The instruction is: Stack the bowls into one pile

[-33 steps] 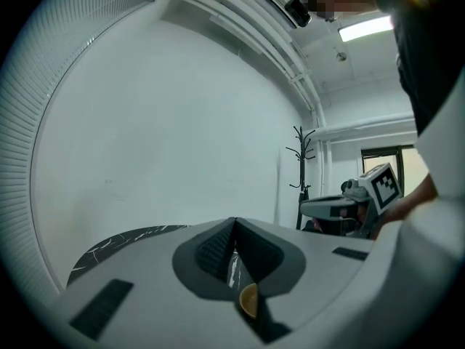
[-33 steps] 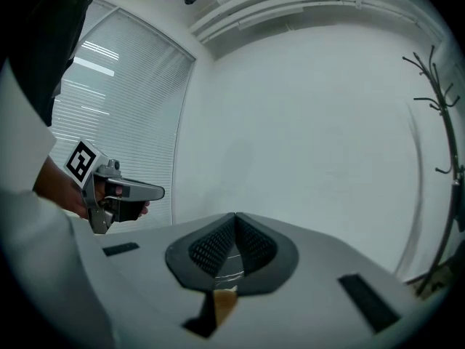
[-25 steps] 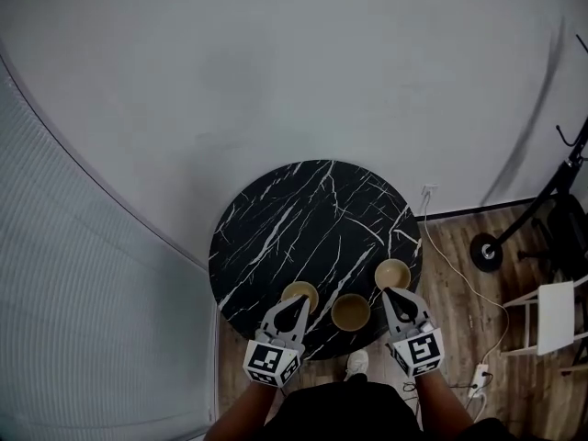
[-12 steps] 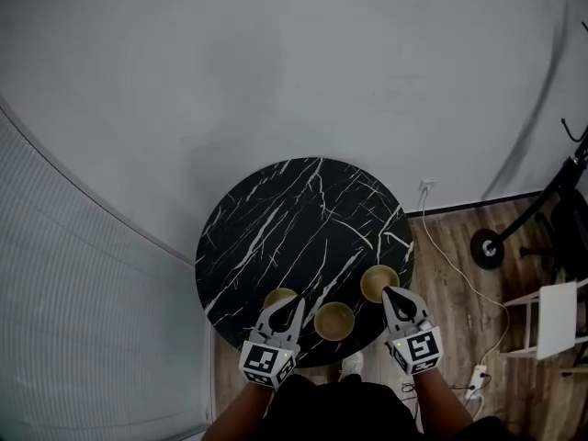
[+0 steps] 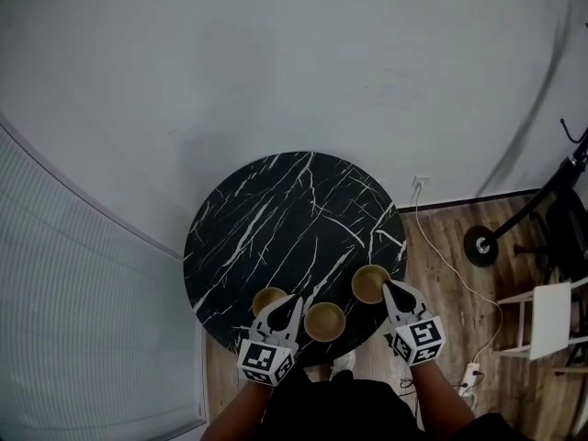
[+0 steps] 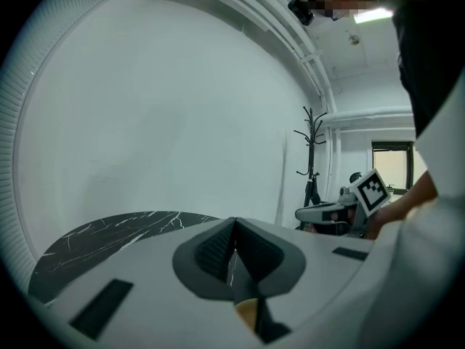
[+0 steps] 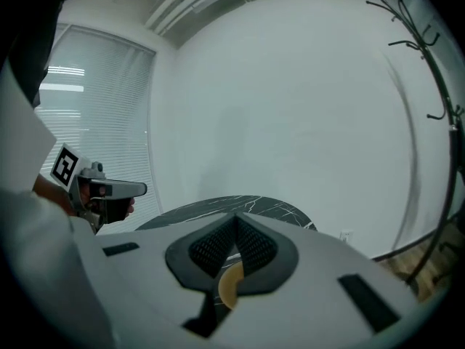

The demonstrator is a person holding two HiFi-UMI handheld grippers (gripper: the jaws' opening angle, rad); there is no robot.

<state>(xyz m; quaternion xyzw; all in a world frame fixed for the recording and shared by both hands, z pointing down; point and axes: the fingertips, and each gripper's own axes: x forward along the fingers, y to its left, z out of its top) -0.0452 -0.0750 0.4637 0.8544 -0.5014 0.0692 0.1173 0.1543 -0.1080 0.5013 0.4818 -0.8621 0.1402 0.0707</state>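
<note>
Three tan bowls stand along the near edge of a round black marble table [image 5: 276, 219]: a left bowl [image 5: 266, 299], a middle bowl [image 5: 324, 322] and a right bowl [image 5: 369, 283]. My left gripper [image 5: 296, 299] is shut and empty, its tips between the left and middle bowls. The right gripper [image 5: 387, 286] is also shut and empty, with its tips at the right bowl's right rim. In the left gripper view the shut jaws hide all but a sliver of a tan bowl [image 6: 247, 313]. The right gripper view likewise shows a slice of bowl [image 7: 229, 286] below its shut jaws.
White wall lies behind the table and window blinds [image 5: 73, 320] to the left. On the wooden floor at right are a coat stand's round base [image 5: 481, 244], a white stool [image 5: 549, 317], and a cable with a power strip [image 5: 474, 376].
In the head view the table and bowls have shifted left. Both gripper tips now lie further right relative to the bowls. The left has gone from over the left bowl to beside it. Both jaws stay shut.
</note>
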